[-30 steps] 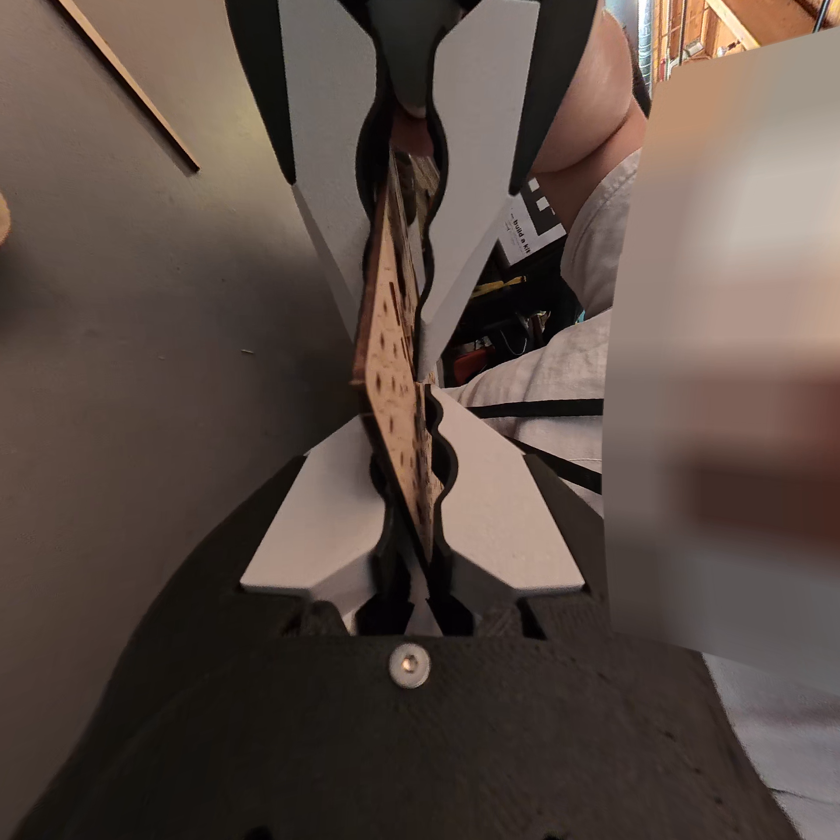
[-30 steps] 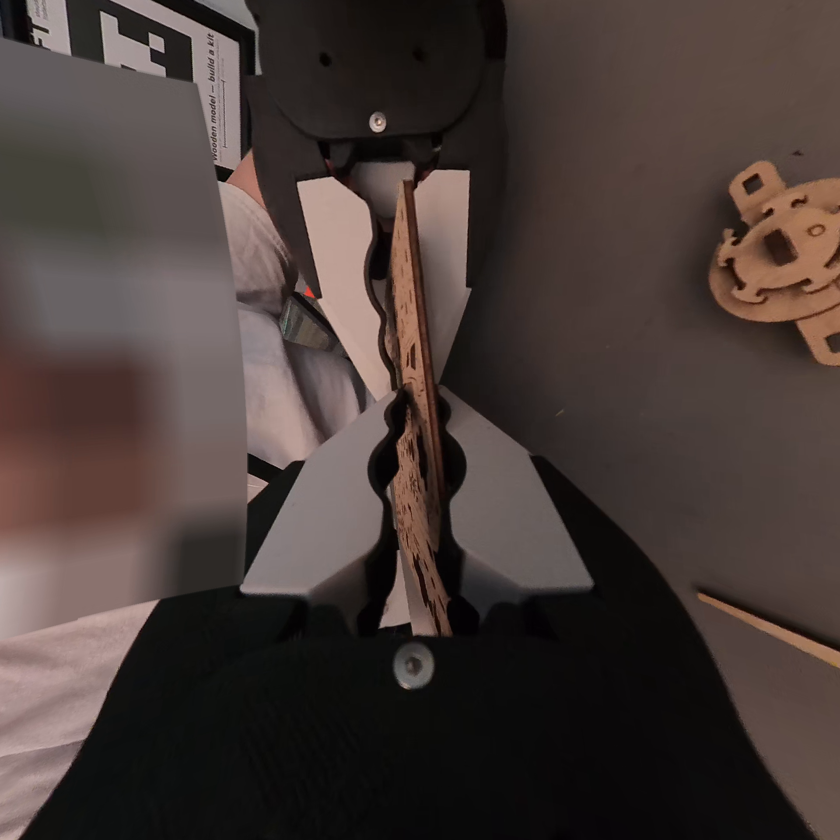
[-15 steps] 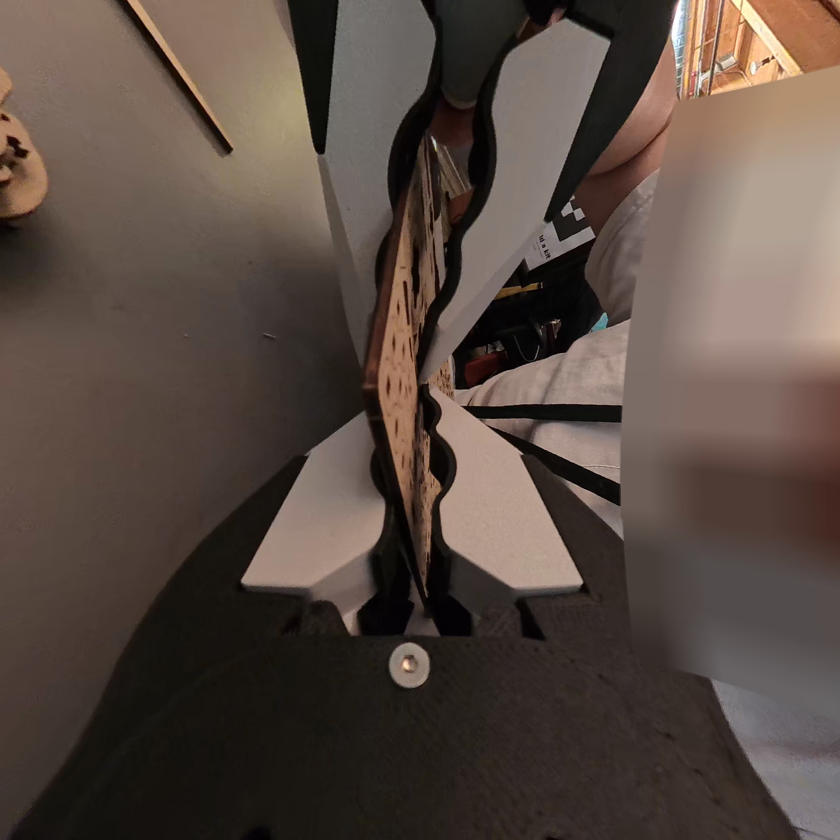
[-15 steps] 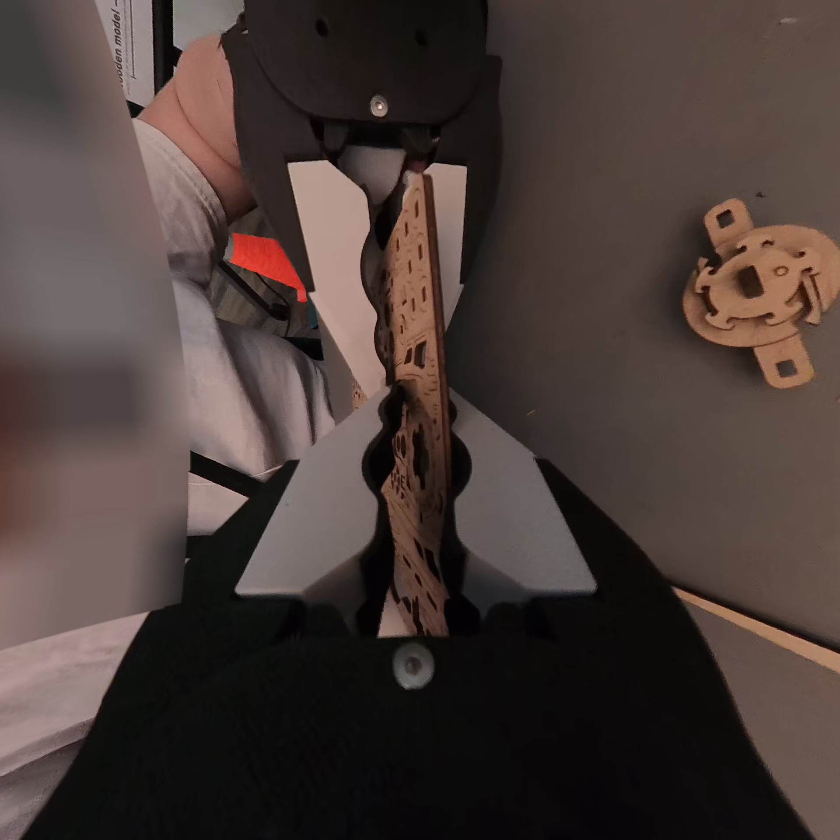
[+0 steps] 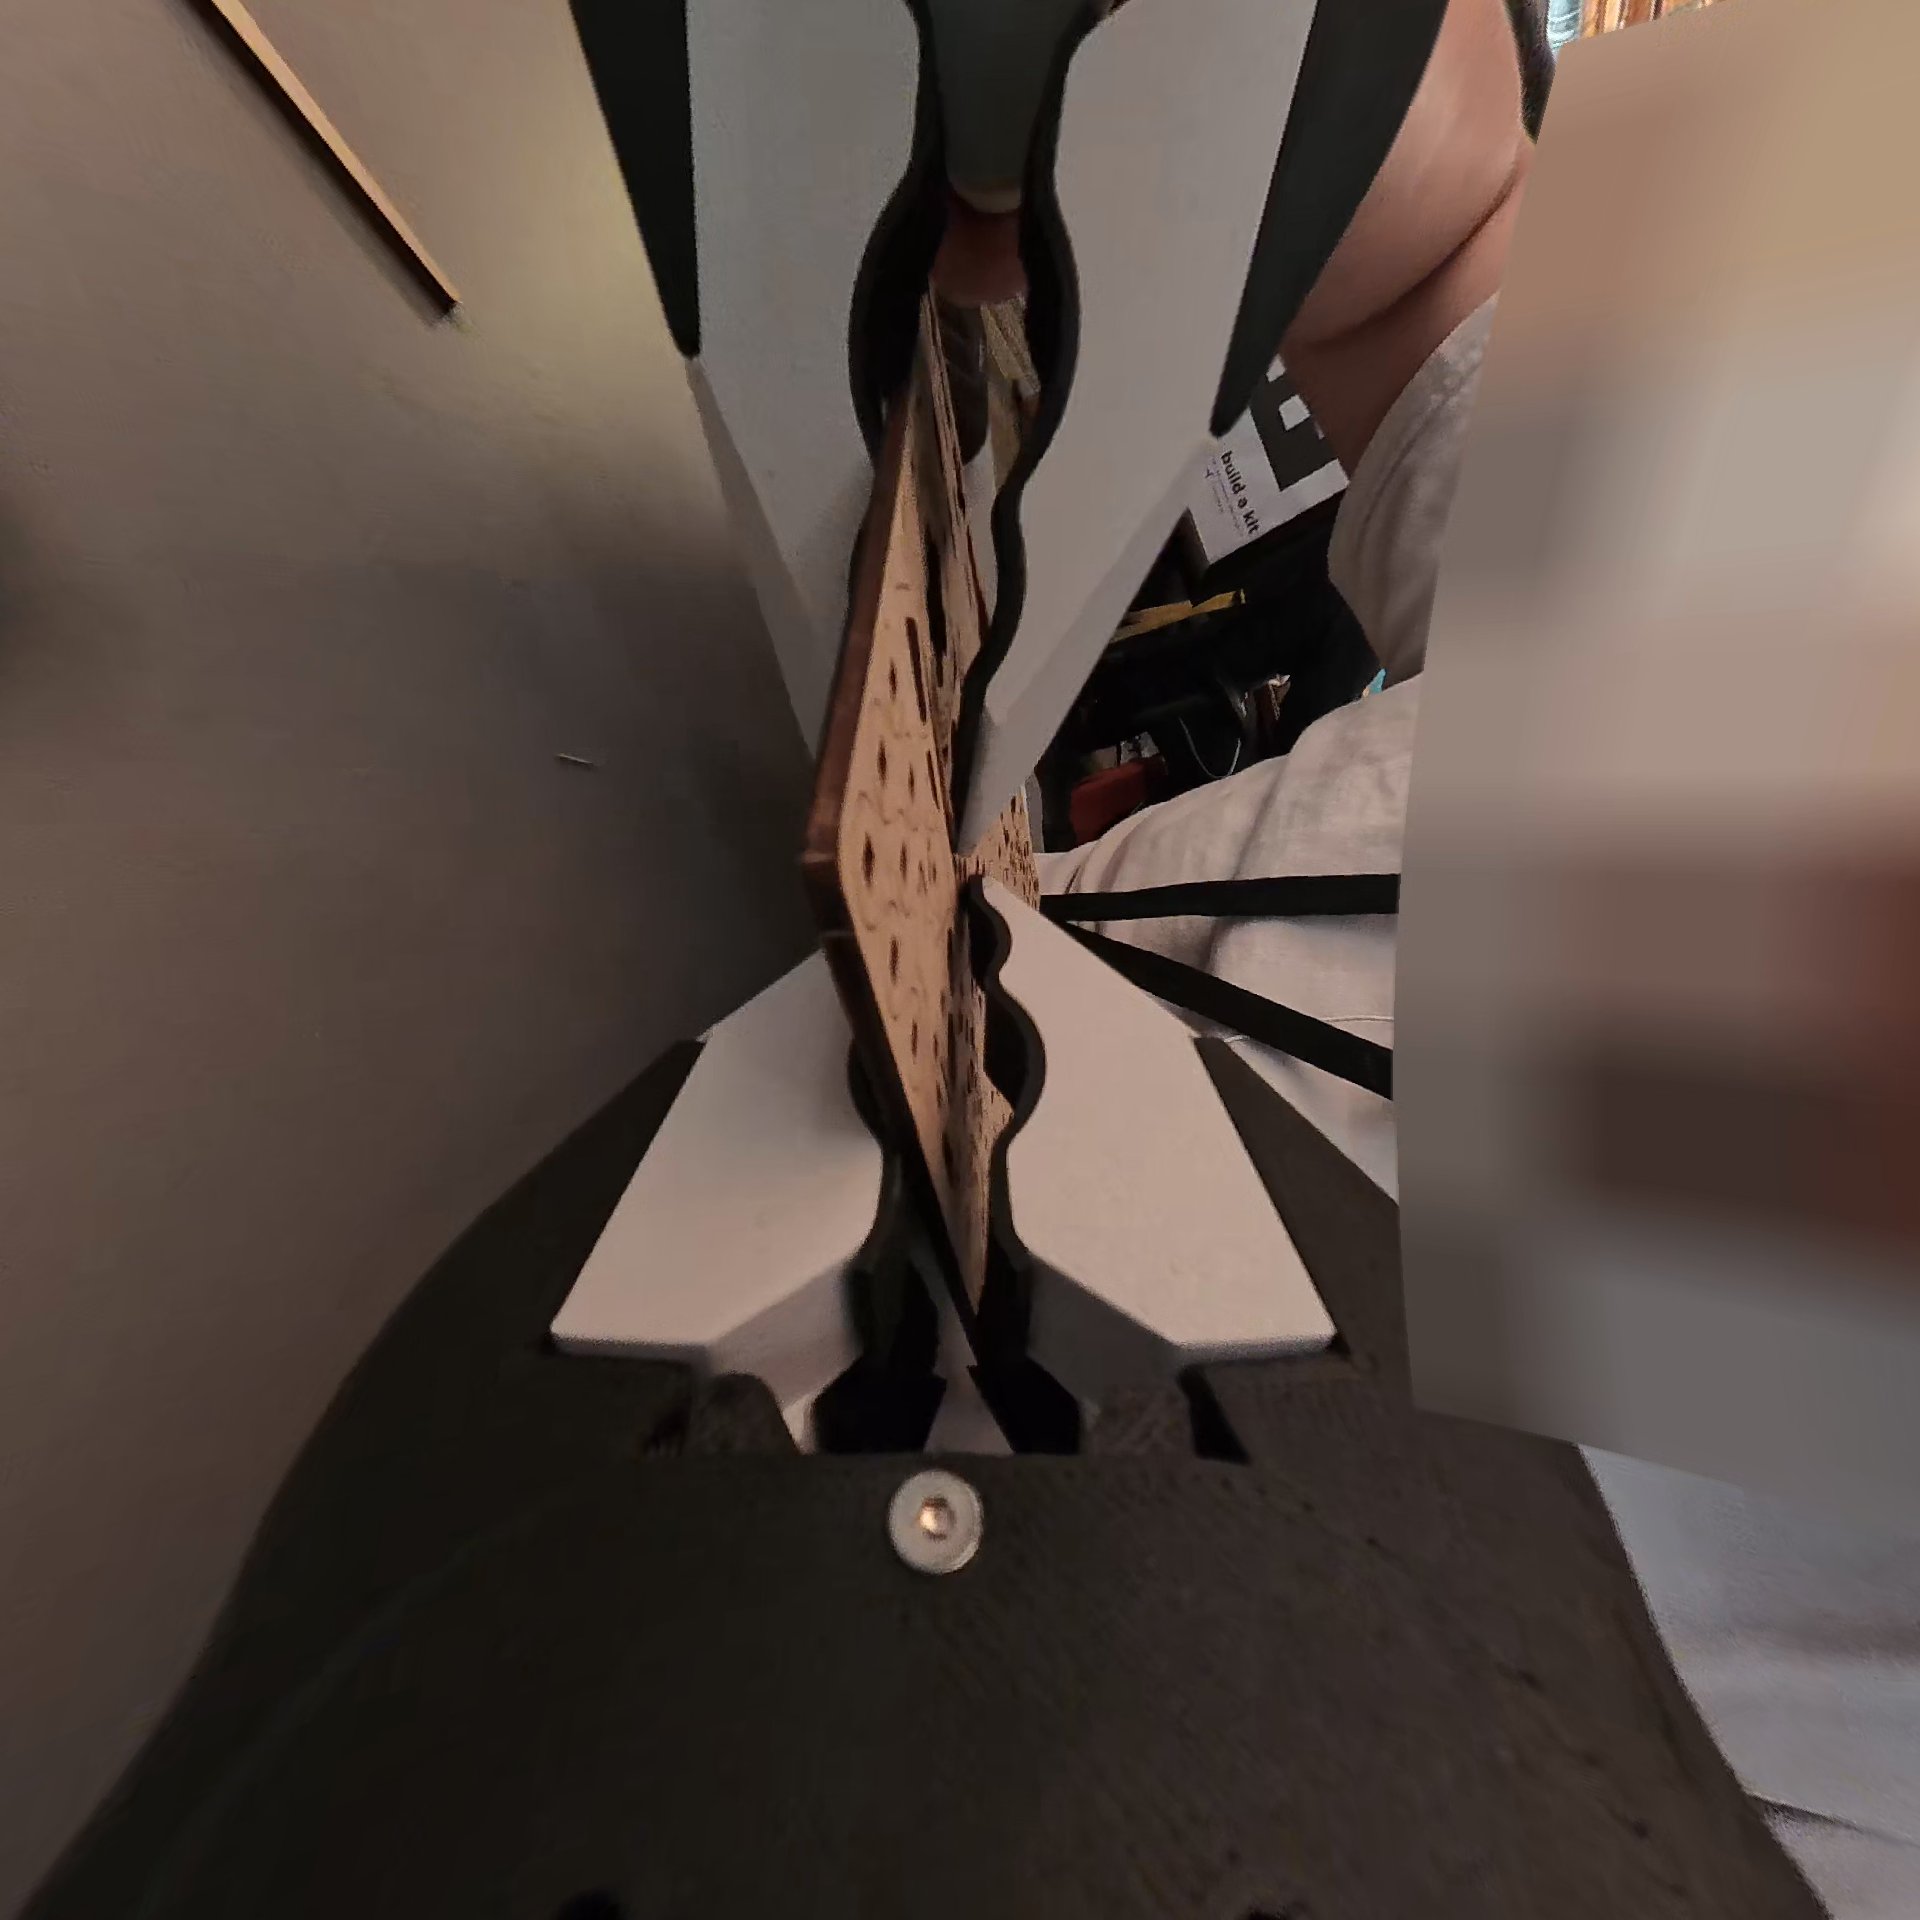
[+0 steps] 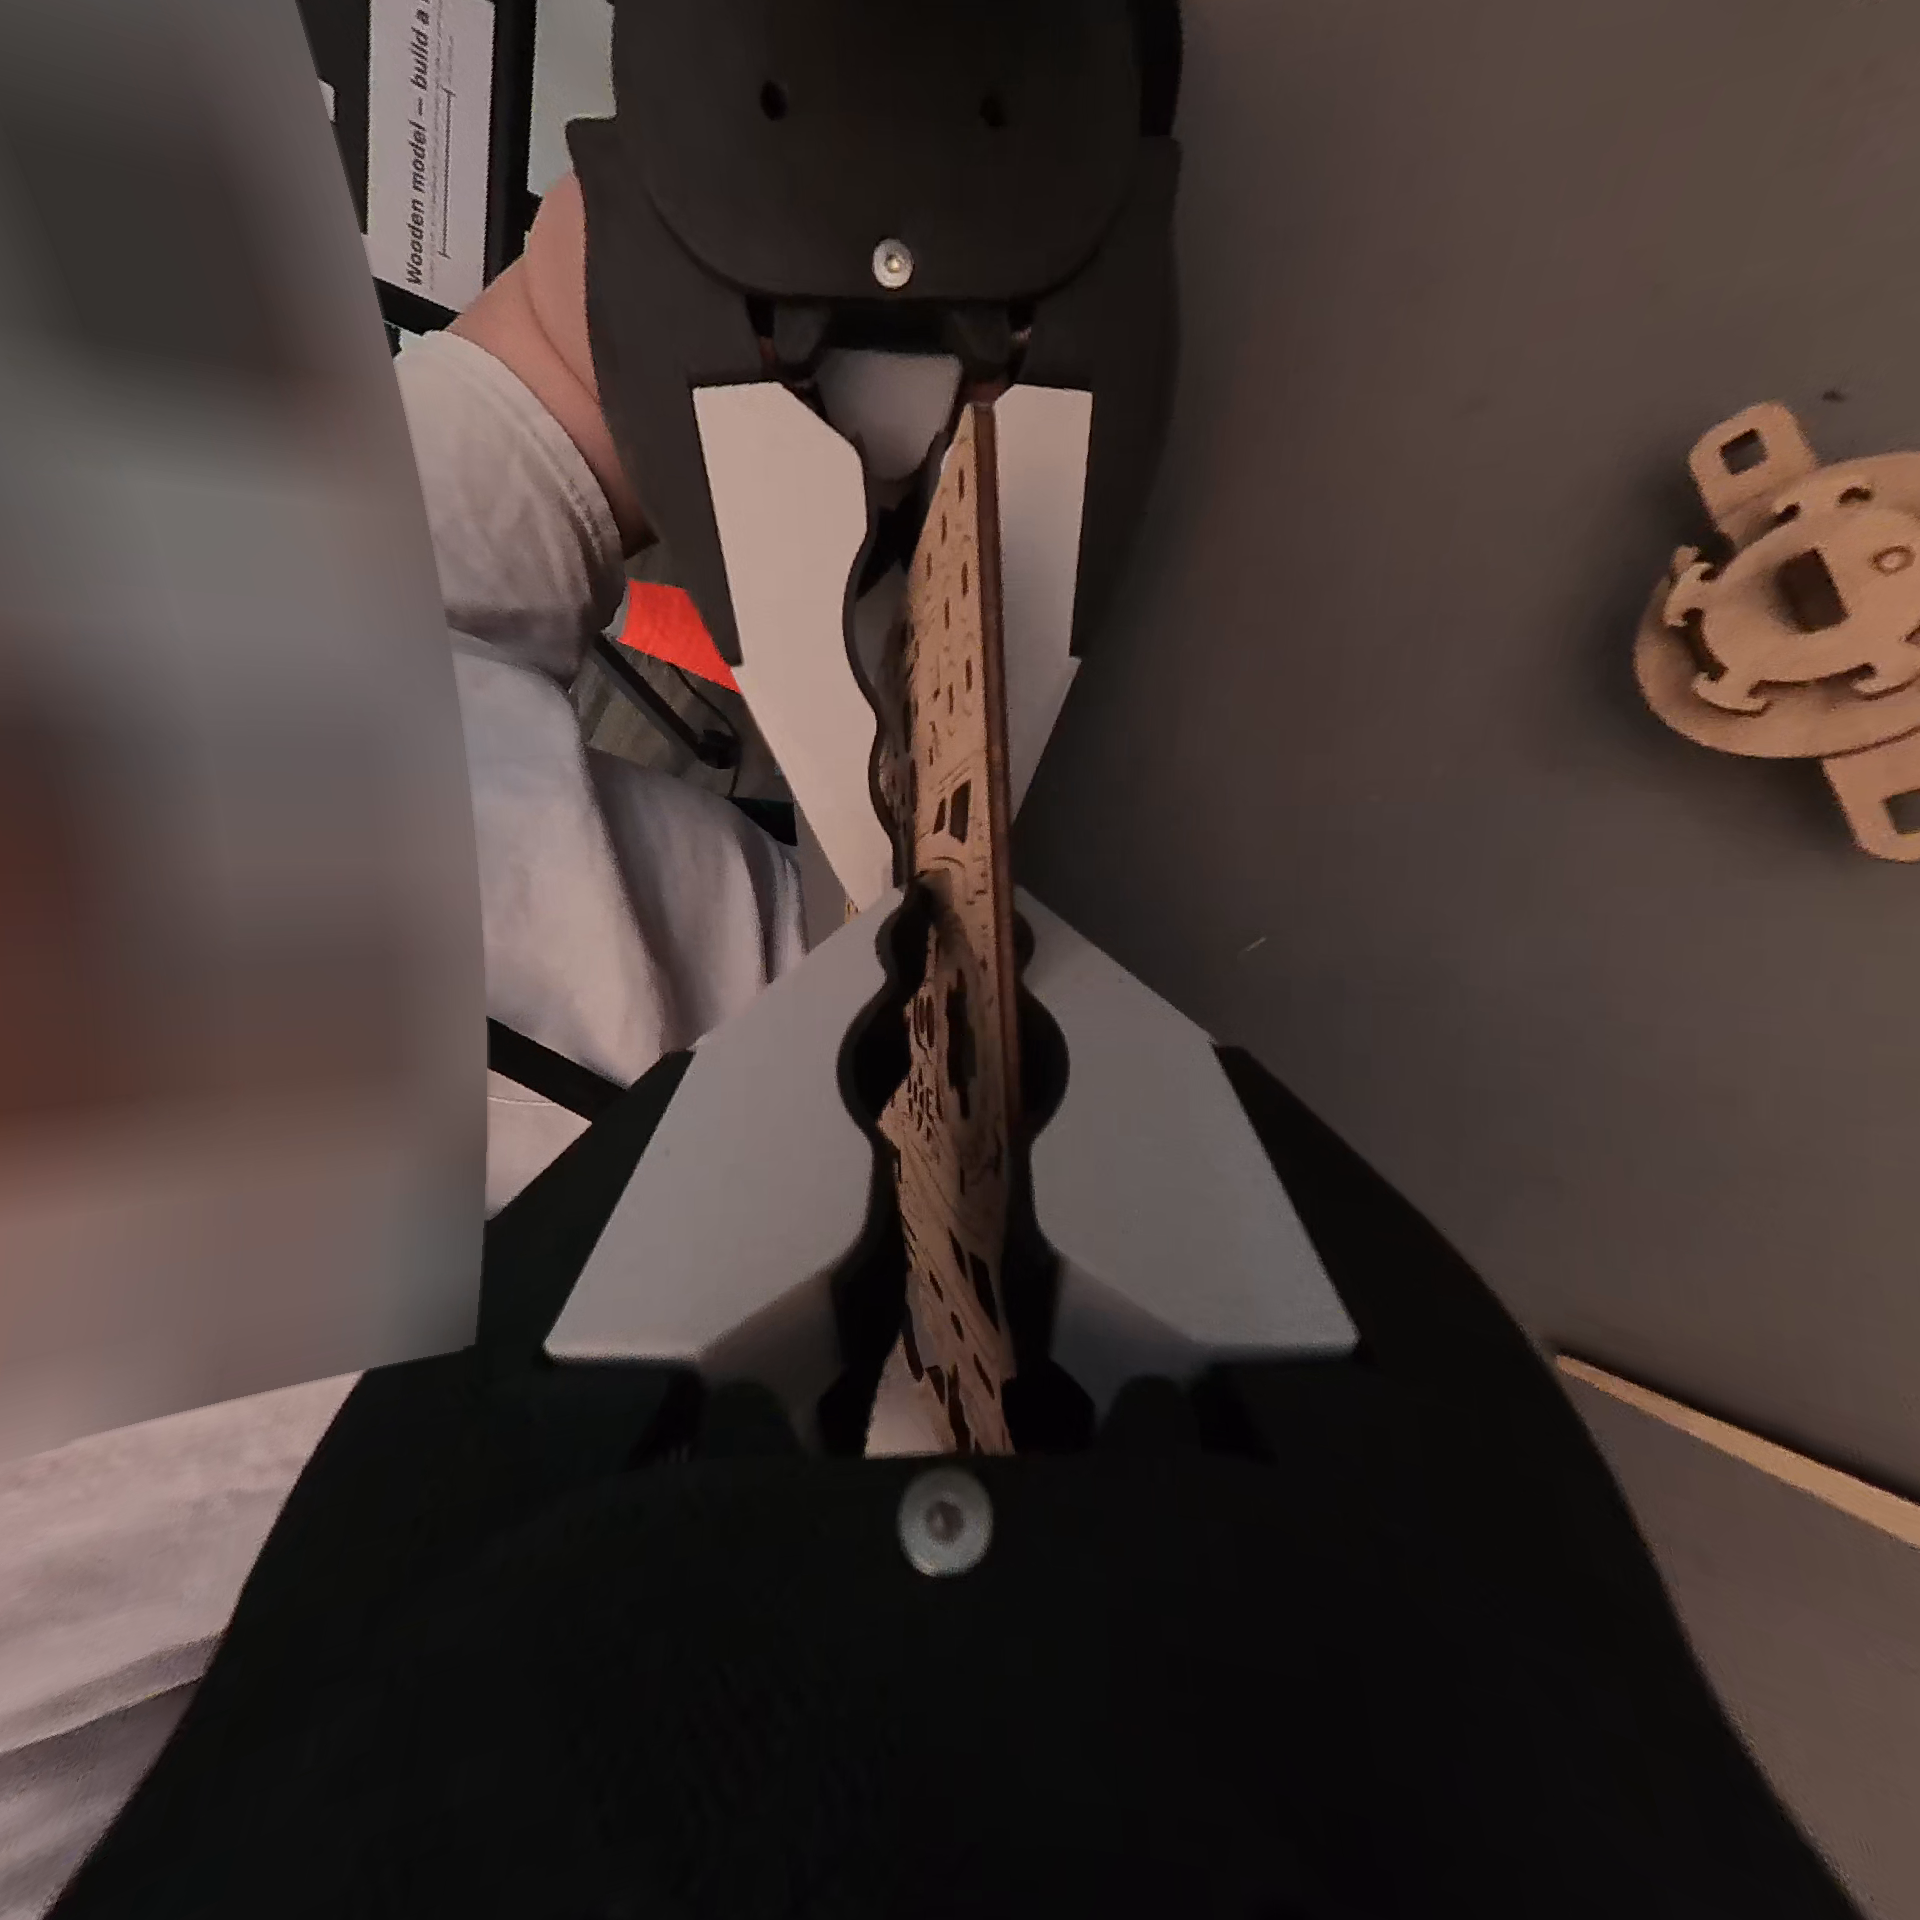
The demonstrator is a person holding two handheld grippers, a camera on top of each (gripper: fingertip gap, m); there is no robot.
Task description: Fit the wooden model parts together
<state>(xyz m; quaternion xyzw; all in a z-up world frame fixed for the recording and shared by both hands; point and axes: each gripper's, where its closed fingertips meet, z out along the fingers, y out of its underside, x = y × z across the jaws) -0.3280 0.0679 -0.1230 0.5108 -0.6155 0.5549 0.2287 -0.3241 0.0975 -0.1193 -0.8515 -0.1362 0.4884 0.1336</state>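
A thin laser-cut wooden sheet (image 5: 894, 831) with many small cut-outs is held edge-on between both grippers, which face each other tip to tip. My left gripper (image 5: 904, 935) is shut on its near end. My right gripper (image 5: 899, 758) is shut on its far end. In the right wrist view the sheet (image 6: 961, 727) runs from my right gripper (image 6: 956, 935) up into the left gripper (image 6: 951, 831). The sheet shows a corner where the fingertips meet. I cannot tell if it is one piece or two.
A round assembled wooden part (image 6: 1787, 644) lies on the dark grey table (image 6: 1455, 935) to the right. A thin wooden strip (image 6: 1745, 1444) lies near the table edge; it also shows in the left wrist view (image 5: 343, 177). A person's pale shirt (image 5: 1247, 831) is close behind. Both grippers' tips are close together, under 4 cm apart.
Both grippers stay shut on the sheet. The pair has tilted and shifted slightly, so the background moved; the round wooden part has left the left wrist view.
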